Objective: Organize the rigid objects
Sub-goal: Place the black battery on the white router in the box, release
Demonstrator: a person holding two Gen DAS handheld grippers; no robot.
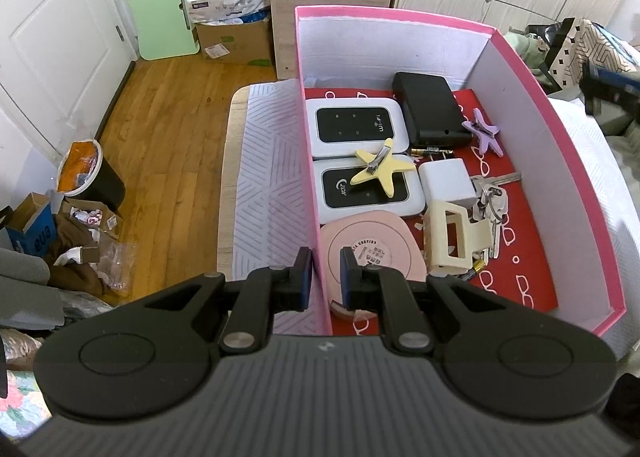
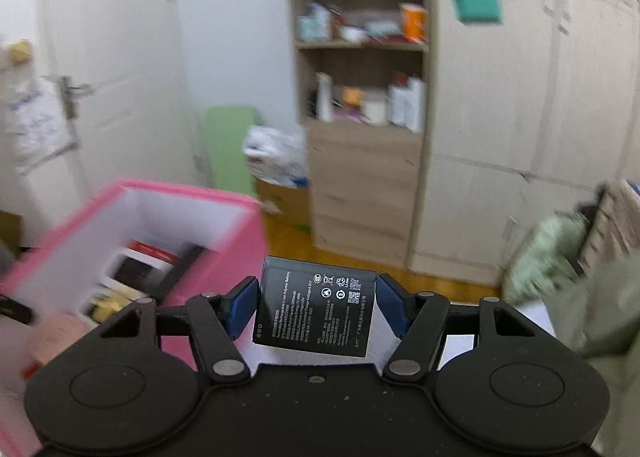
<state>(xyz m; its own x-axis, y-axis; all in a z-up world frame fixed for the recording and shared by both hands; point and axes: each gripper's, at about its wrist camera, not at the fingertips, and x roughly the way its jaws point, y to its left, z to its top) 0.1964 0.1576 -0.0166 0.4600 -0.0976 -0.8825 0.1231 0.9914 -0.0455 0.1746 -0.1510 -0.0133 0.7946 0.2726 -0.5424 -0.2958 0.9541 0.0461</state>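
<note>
My left gripper [image 1: 325, 275] is shut on the left wall of the pink box [image 1: 310, 161], one finger on each side. The box holds two white Wi-Fi routers [image 1: 356, 127], a yellow star clip [image 1: 380, 168], a purple star clip [image 1: 482, 131], a black case [image 1: 430, 109], a white charger [image 1: 448, 181], keys [image 1: 492, 197], a cream claw clip [image 1: 456, 239] and a pink round disc [image 1: 372, 247]. My right gripper [image 2: 316, 307] is shut on a flat black battery [image 2: 316, 307], held in the air to the right of the pink box [image 2: 192, 217].
The box stands on a white patterned cloth [image 1: 264, 177] over a small table. A wooden floor [image 1: 168, 129], a bin [image 1: 90, 173] and clutter lie to the left. A shelf unit [image 2: 360, 97] and wardrobe [image 2: 500, 117] stand behind. Bedding [image 1: 592, 145] lies on the right.
</note>
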